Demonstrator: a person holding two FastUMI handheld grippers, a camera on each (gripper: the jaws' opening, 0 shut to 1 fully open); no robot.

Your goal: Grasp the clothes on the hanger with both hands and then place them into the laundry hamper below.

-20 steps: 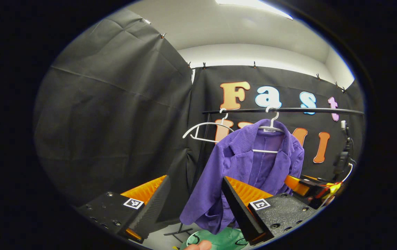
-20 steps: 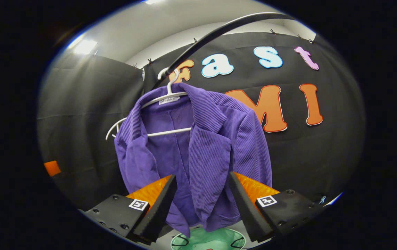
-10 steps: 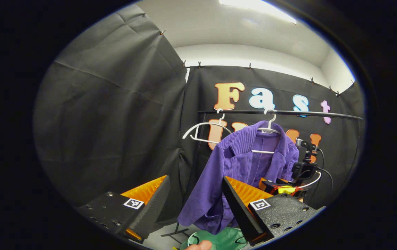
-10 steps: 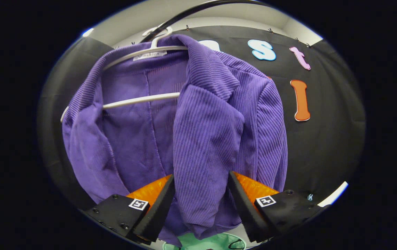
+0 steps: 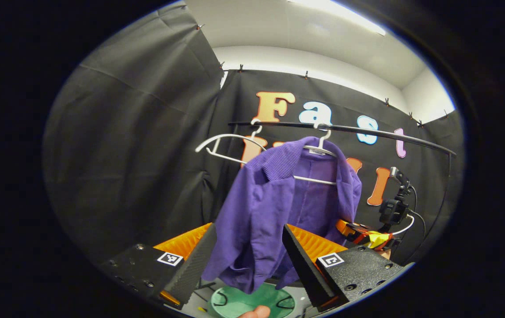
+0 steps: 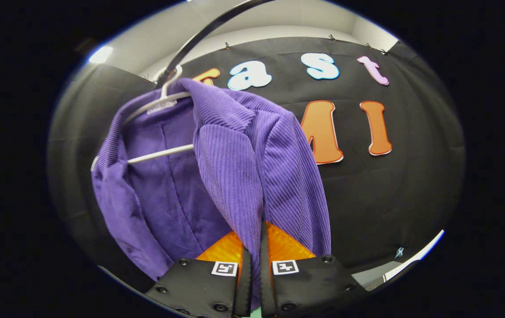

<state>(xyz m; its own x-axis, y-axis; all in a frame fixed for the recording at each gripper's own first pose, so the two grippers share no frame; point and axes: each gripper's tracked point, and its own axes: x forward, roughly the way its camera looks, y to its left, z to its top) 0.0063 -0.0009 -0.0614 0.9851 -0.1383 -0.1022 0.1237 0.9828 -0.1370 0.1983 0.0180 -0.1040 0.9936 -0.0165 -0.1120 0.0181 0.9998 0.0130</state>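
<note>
Black booth cloth backs a rail carrying the purple jacket (image 6: 234, 159) on its hanger (image 5: 320, 150). Right gripper (image 6: 252, 265): jaws clenched on the jacket's front panel. Left gripper (image 5: 243, 251): jaws released astride the other panel; close them fully before lifting, with the hamper (image 5: 252, 302) below.

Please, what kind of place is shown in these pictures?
Probably a recording booth set up as a laundry corner: black cloth walls, a clothes rail with a purple jacket on a white hanger, and a green hamper below.

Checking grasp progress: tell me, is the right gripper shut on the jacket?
Yes: the right gripper pinches the purple jacket's front panel between both fingers.
</note>
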